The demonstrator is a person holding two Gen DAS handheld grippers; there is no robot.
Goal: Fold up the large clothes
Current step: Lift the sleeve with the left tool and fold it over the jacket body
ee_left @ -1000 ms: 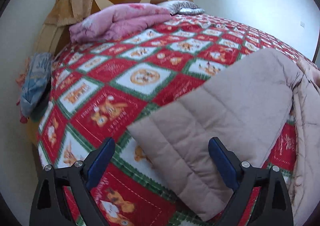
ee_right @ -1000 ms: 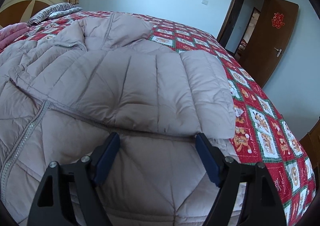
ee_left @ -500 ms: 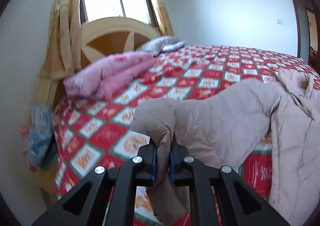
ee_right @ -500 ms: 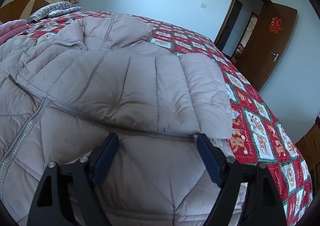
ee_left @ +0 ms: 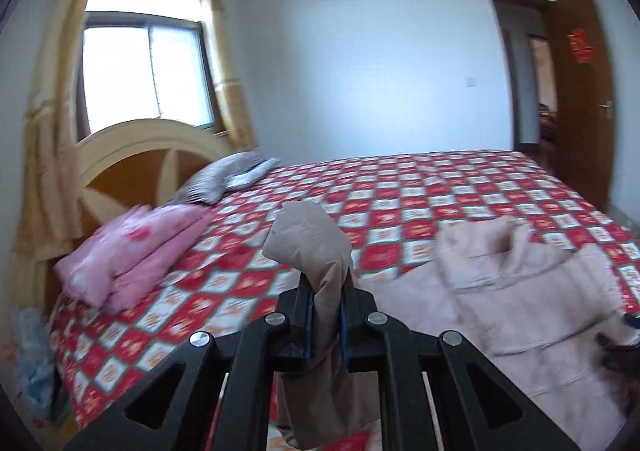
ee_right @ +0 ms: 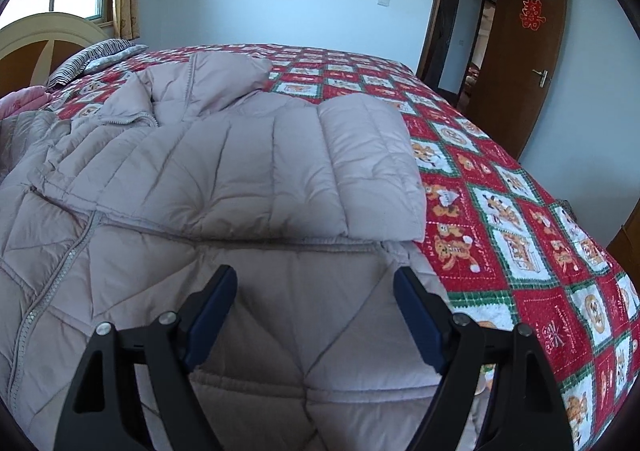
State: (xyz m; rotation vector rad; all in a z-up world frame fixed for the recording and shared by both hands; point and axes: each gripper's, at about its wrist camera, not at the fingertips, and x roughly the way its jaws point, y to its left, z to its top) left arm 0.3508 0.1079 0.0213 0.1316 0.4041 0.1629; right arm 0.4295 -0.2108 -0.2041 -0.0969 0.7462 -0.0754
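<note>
We've got the quilted jacket [ee_right: 224,179] spread across the checked bedspread [ee_right: 520,219] — its sleeve [ee_left: 316,247] lifted clear of that bedspread, pinched tight in our left gripper [ee_left: 326,315]. Right gripper [ee_right: 316,311] hovers wide open above the jacket's lower panel — holding nothing.

Puffer jacket [ee_right: 248,171] was a dusty pinkish-beige; bedspread [ee_right: 520,219] was red, white and green checks with cartoon animals; folded blanket [ee_left: 132,251] was pink; pillow [ee_right: 92,59] was grey-striped.

I count one quilted jacket [ee_right: 224,179], one bed [ee_right: 500,219], one pink folded blanket [ee_left: 132,251], one striped pillow [ee_left: 228,179], two grippers.
</note>
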